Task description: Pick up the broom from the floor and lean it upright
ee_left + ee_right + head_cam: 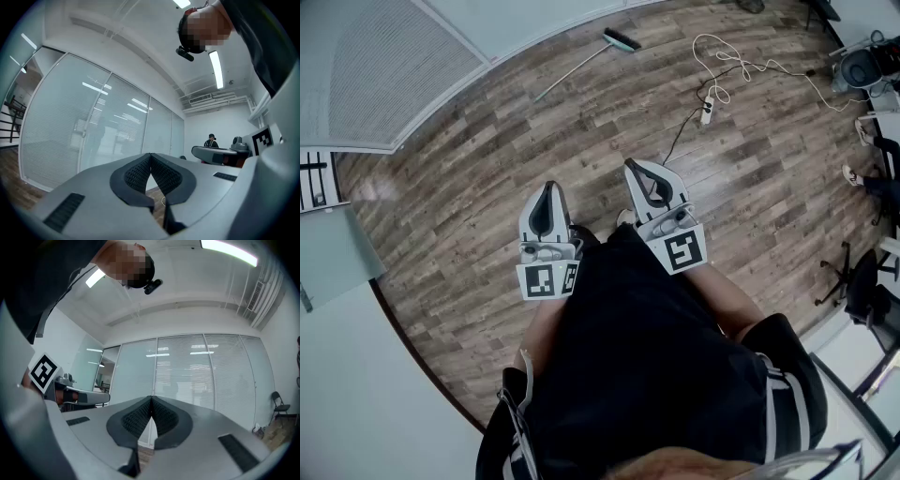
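Note:
The broom (586,60) lies flat on the wood floor far ahead, near the glass wall, its green head (622,39) at the far end of a pale handle. My left gripper (548,194) and right gripper (640,173) are held side by side in front of the person's body, far short of the broom. Both are shut with nothing between the jaws: in the left gripper view the pads (140,172) meet at the tips, and in the right gripper view the pads (139,417) also touch. Neither gripper view shows the broom.
A white power strip (707,111) with a looping white cable (733,62) lies on the floor ahead right of the grippers. Office chairs (862,281) stand along the right edge. A glass partition with blinds (201,376) runs along the far side. Another person (211,140) stands in the distance.

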`<state>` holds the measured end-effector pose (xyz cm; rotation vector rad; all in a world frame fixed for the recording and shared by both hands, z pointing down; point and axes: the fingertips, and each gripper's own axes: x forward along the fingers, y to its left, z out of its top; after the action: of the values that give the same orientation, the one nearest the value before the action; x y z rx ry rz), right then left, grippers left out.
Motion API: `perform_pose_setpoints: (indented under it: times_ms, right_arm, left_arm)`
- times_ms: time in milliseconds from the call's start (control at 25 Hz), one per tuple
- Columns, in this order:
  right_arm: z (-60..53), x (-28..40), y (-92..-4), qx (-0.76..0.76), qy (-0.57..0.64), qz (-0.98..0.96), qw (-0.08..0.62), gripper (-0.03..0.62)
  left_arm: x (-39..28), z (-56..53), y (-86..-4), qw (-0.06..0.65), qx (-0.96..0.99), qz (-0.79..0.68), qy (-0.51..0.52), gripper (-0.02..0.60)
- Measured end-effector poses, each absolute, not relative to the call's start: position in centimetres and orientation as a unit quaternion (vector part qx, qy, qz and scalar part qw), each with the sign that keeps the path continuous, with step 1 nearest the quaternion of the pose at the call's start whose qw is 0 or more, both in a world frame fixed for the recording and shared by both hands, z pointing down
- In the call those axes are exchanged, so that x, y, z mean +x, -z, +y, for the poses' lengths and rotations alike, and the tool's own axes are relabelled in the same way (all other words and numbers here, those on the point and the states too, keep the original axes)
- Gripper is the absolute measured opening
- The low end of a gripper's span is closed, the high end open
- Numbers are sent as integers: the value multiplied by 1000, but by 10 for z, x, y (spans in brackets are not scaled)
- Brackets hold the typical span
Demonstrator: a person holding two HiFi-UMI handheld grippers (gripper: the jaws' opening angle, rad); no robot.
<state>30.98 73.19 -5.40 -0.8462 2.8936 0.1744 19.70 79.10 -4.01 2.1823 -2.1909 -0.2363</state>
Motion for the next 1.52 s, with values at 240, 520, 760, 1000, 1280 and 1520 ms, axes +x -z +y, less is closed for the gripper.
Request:
perform_pose_setpoints:
  times_ms: [240, 520, 760, 1000, 1280, 1520]
  right_arm:
    - [733, 318, 43, -260, -46, 963, 55, 18]
    - [717, 352, 44, -284, -31, 957, 57, 20]
    - [708, 373, 28, -304, -13, 951, 47, 20]
    - [680, 375, 12, -325, -2, 946, 25, 20]
    - [643, 362, 9, -324, -12, 946, 7, 20]
    - [583, 351, 6, -362, -22, 932, -13, 20]
  left_arm:
    - [207, 789, 38, 17, 704, -706, 80, 20]
    - [189, 783, 42, 8, 703, -707, 81, 20]
    - [187, 781, 43, -4, 694, -717, 68, 20]
    - [188, 757, 29, 27, 701, -709, 73, 20]
    - [187, 707, 11, 47, 722, -686, 77, 20]
    - [177, 628, -12, 78, 758, -644, 72, 20]
